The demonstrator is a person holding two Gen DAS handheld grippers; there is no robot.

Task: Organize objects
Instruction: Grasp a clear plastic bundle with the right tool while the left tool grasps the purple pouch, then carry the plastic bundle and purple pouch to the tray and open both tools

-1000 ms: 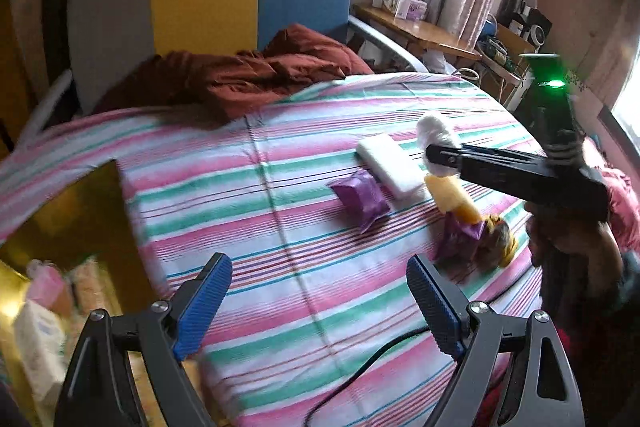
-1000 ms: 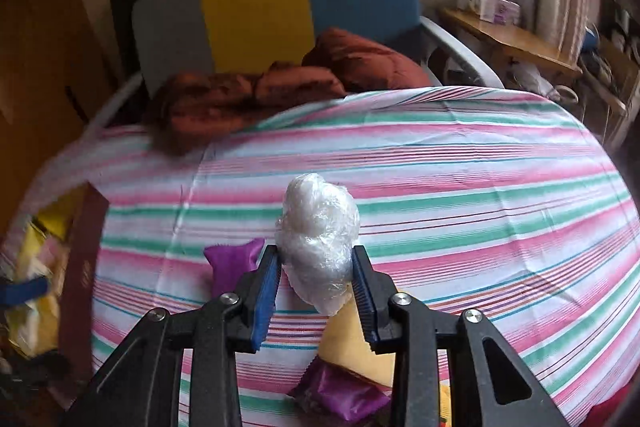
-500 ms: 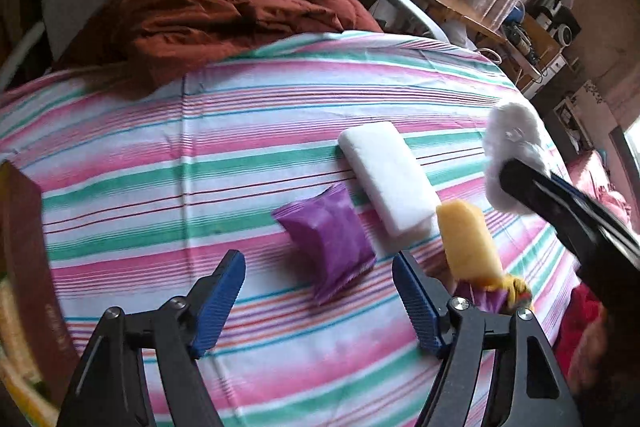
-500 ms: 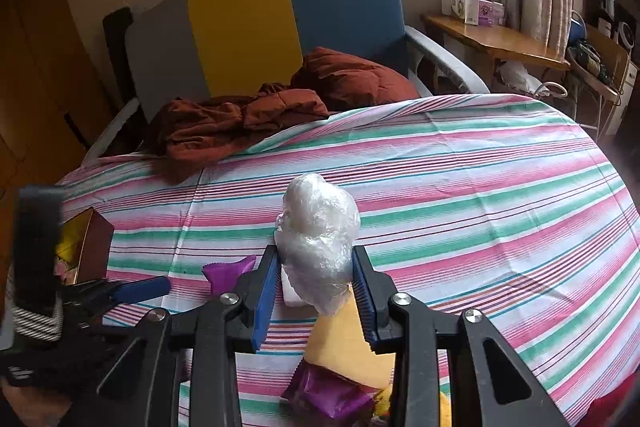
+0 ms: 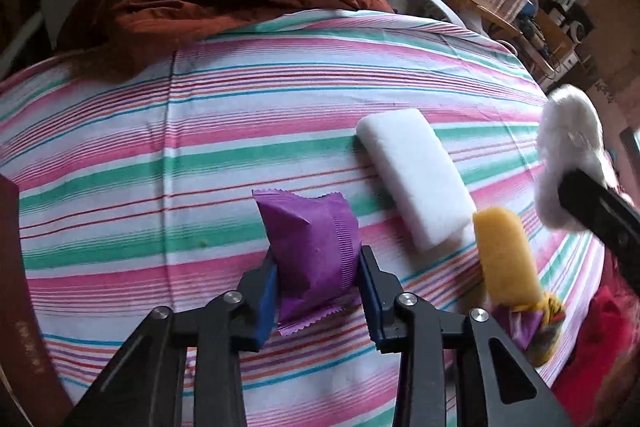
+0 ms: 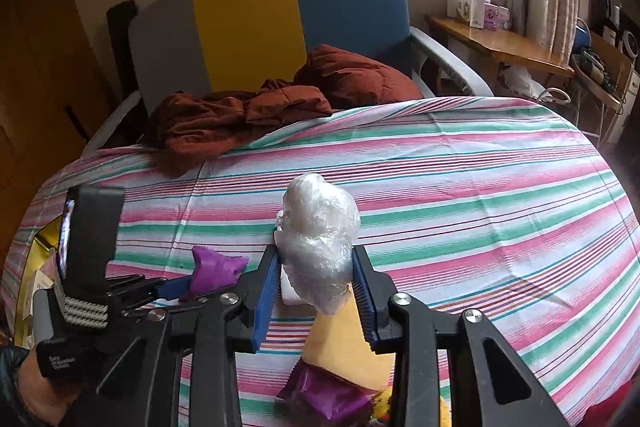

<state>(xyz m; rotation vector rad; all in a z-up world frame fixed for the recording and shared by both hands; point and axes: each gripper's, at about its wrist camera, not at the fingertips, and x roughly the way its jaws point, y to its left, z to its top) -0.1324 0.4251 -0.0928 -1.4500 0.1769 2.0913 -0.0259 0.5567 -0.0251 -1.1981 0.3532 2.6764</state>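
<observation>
The left gripper (image 5: 318,291) is closing its fingers on the purple packet (image 5: 312,251), near on the striped bed (image 5: 120,163). The right gripper (image 6: 316,291) squeezes a white plastic bundle (image 6: 318,247). A yellow packet (image 5: 506,259) and white pack (image 5: 412,175) lie farther right, not yet sorted.

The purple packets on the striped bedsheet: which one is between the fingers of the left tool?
The flat purple packet lying alone left of the white block; the left tool is closing on it. The other purple packet lies under the yellow bar, untouched.
</observation>
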